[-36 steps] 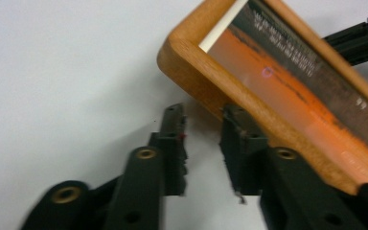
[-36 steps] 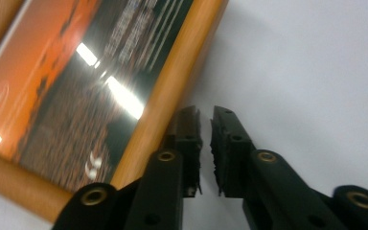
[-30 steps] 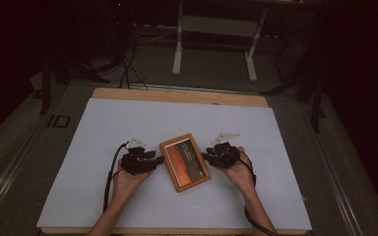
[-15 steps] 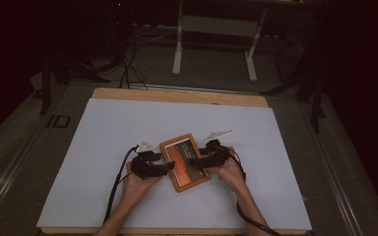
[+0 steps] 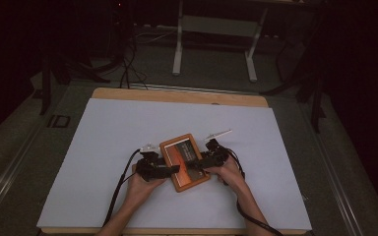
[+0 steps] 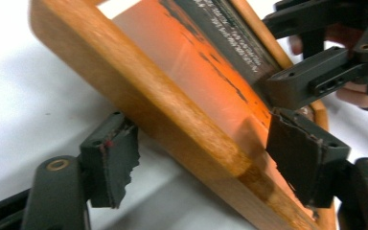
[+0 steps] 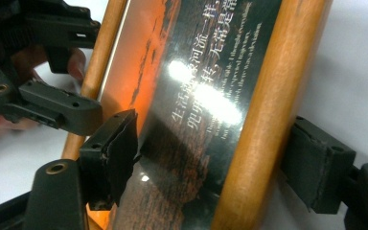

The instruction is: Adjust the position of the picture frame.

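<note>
A wooden picture frame with an orange and black print lies flat on the white table cover. My left gripper reaches over its left rim, my right gripper over its right rim. In the left gripper view the rim runs slantwise between the jaws of the left gripper, which have just been opening. One pad stands off the wood. In the right gripper view the right gripper straddles the other rim, its jaws just opened wider and not pressing. Each gripper view shows the opposite gripper farther off.
The white cover spreads wide around the frame on a wooden table. Behind the table stand a white metal stand and dark cables on the floor. The person's forearms enter from the bottom edge.
Both hands have come inward from beside the frame until their jaws overlap its left and right rims. Both pairs of jaws stand wider apart. The frame has stayed in place.
</note>
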Tool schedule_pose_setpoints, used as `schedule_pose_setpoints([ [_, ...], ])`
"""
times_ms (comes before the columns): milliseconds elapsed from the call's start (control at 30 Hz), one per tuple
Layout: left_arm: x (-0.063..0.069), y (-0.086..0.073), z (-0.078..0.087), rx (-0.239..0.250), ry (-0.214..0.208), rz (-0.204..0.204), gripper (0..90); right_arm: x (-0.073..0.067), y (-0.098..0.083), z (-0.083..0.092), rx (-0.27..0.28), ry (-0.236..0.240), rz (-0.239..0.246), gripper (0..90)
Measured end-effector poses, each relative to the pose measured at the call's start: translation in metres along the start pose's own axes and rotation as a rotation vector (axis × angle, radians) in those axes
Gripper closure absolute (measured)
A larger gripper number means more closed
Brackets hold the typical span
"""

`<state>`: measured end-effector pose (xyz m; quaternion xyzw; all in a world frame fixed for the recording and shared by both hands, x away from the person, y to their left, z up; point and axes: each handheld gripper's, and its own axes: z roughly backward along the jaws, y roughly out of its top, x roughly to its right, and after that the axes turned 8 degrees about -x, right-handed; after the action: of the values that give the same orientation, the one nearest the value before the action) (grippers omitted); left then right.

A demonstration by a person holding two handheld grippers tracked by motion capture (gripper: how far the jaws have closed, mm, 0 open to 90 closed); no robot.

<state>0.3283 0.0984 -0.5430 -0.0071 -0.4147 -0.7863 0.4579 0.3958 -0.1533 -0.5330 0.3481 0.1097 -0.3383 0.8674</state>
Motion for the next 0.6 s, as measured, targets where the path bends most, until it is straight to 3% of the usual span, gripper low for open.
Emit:
schedule_pose_setpoints([
  [233, -0.003, 0.001, 0.006, 0.018, -0.027, 0.041, 36.6, 0.000, -0.004, 0.005, 0.020, -0.006, -0.023, 31.6],
  [400, -0.003, 0.004, 0.017, 0.064, -0.084, 0.041, 50.0, 0.000, -0.012, 0.021, 0.077, 0.015, -0.052, 43.3],
  [600, 0.001, 0.008, 0.026, 0.083, -0.136, 0.027, 58.8, -0.005, -0.020, 0.035, 0.124, 0.025, -0.058, 51.0],
])
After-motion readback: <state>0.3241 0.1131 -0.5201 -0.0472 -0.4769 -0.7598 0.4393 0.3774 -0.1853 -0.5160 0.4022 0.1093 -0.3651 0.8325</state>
